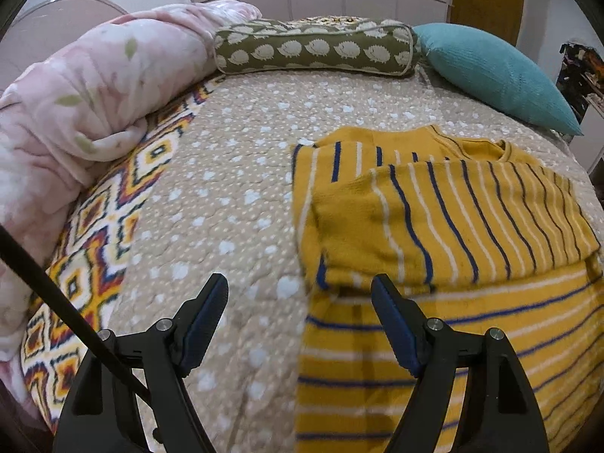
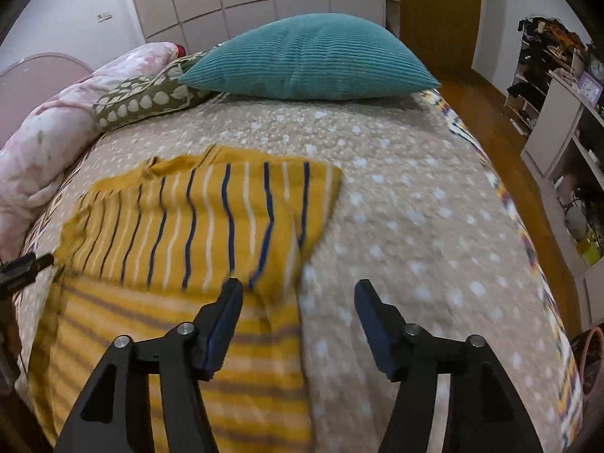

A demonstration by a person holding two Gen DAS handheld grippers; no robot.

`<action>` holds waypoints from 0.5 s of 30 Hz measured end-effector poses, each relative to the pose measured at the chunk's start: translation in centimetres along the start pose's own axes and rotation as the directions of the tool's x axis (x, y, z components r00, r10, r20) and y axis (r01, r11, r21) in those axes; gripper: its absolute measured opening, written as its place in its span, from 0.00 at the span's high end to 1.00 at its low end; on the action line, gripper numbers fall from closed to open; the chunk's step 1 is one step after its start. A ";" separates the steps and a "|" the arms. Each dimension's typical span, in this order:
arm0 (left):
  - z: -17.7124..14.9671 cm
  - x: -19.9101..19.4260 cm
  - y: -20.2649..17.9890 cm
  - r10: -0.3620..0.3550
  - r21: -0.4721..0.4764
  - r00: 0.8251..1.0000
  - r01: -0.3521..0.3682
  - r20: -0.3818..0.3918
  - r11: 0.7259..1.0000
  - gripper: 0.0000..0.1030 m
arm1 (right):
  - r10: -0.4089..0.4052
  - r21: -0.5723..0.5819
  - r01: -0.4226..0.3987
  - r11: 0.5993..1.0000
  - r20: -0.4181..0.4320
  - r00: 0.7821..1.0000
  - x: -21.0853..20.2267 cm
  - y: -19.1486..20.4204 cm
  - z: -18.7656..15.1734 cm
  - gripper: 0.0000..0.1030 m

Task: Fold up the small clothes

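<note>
on the bed (image 1: 234, 173): striped sweater (image 1: 445, 226) half folded, left tongs (image 1: 300, 290) and right tongs (image 2: 298, 294) both open, holding nothing.

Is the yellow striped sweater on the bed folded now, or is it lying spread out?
Partly folded. The yellow striped sweater has its sleeves laid across the body, stripes crossing; the lower part still lies flat.

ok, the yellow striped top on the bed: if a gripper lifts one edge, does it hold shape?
Probably not. The yellow striped top lies in soft folded layers with rumpled edges, so it should drape and the folds may fall open. The knit looks fuzzy, likely grippy against the spotted bedspread, so pushing may bunch it.
</note>
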State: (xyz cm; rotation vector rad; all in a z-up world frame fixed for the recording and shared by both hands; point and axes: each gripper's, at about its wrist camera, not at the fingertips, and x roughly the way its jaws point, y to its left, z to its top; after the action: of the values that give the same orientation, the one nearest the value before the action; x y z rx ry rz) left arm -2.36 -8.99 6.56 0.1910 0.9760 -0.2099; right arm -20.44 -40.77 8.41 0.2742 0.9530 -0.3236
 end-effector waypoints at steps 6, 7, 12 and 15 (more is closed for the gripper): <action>-2.4 -2.7 0.6 -0.001 0.005 1.000 0.001 0.013 1.000 0.25 | 0.084 0.038 -0.082 0.996 -0.059 0.995 -4.0 -1.6 -3.3 0.28; -2.9 -3.3 0.6 0.000 0.011 1.000 0.000 0.017 1.000 0.25 | 0.088 0.032 -0.086 0.996 -0.074 0.993 -4.5 -1.7 -3.7 0.28; -4.4 -5.0 0.6 0.002 0.019 1.000 -0.003 0.031 1.000 0.25 | 0.009 -0.081 -0.019 0.997 -0.119 0.993 -7.5 -1.3 -5.4 0.26; -5.2 -5.8 0.8 -0.003 0.017 0.999 0.003 0.032 1.000 0.25 | -0.004 -0.124 -0.013 0.992 -0.135 0.991 -8.8 -1.0 -6.1 0.21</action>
State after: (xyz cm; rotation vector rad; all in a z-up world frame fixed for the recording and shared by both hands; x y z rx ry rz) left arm -9.48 -6.33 8.58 0.2008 0.9429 -0.2234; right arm -30.17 -38.16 12.26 0.1852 1.1019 -0.2417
